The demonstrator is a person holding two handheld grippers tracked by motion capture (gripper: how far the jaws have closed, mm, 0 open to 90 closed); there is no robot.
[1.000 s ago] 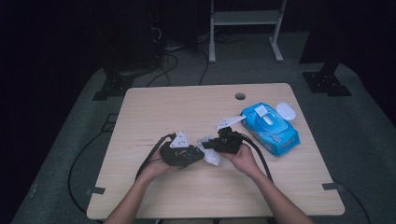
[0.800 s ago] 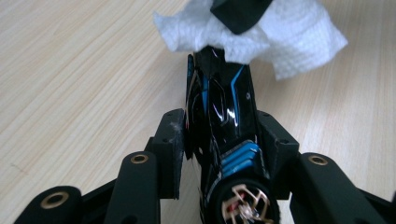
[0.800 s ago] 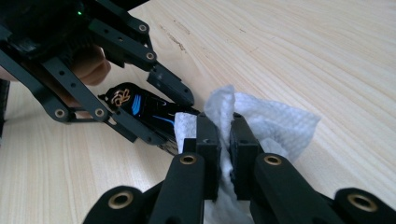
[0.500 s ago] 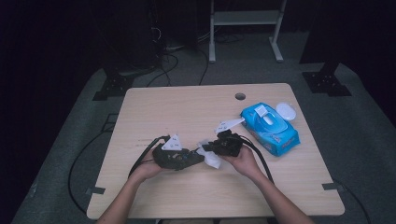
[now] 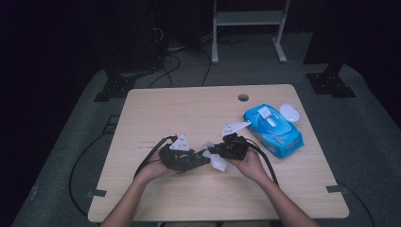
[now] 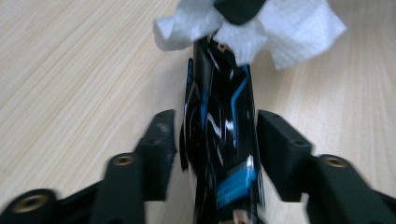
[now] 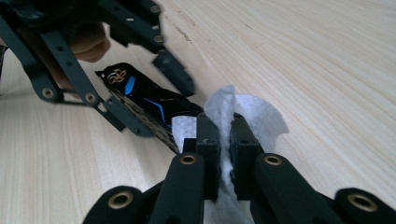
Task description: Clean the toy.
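Black glossy device (image 6: pixel 219 140), with blue markings, lies between the left gripper (image 6: pixel 217 154) jaws near the front edge of the surface (image 5: pixel 189 109), left of centre in the high view. The left jaws have just been opening; a gap now shows on each side of the device and the pads are clear of it. The device's far end meets a white wipe (image 7: pixel 243 116), which the right gripper (image 7: pixel 226 140) jaws clamp firmly, closed narrow on the tissue.

Risks, as judged from this position:
- With the left jaws loosened, the device is not secured. Any rubbing pressure from the wipe could push it sideways or tip it onto the surface.
- The casing looks slick; a renewed grip placed off-centre could let it squirt out.
- The wipe is thin and bunched; a hard drag against the device's edge could tear it or pull it out of the right jaws.

A blue wipes pack (image 5: pixel 273 130), lid open, sits near the right edge of the surface, well apart from both grippers.
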